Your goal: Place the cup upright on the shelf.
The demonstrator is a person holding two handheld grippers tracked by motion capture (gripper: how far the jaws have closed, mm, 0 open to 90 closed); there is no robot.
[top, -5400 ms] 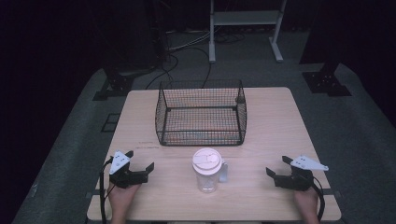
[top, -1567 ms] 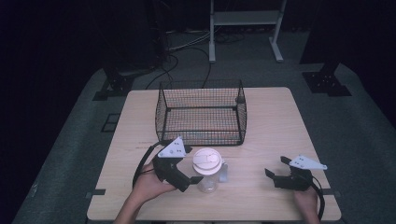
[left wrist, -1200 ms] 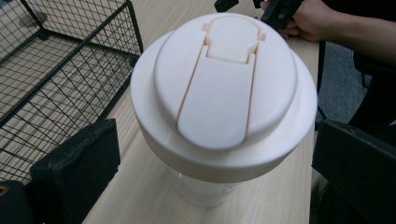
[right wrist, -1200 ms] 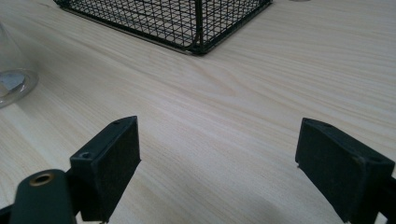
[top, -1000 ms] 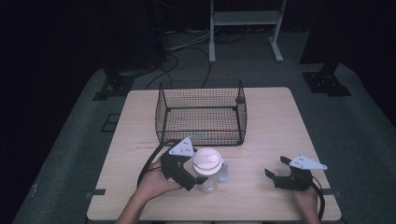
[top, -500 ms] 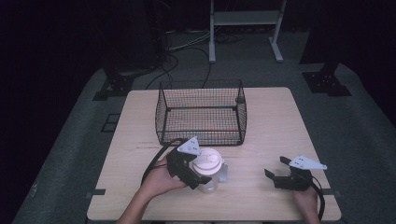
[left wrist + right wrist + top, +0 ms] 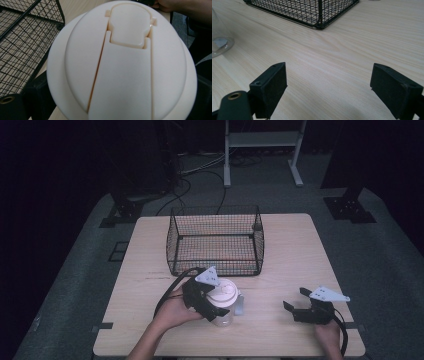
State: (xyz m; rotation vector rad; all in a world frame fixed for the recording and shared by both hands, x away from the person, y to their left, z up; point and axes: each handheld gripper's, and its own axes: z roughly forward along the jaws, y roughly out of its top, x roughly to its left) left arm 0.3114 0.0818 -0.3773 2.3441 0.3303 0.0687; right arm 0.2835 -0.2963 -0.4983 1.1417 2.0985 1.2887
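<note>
Reaching over the pitcher's lid (image 7: 223,293), left tongs (image 7: 209,296) straddle it.

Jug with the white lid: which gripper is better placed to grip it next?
Left. The left gripper is right at the jug, jaws either side of its lid. The right gripper sits open, apart on the table.

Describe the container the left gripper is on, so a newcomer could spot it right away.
On the wooden table, look just in front of the black wire basket, near its front edge. There stands a clear pitcher with a round cream flip-top lid, with the left gripper at it. It is the only see-through, white-topped thing there.
</note>
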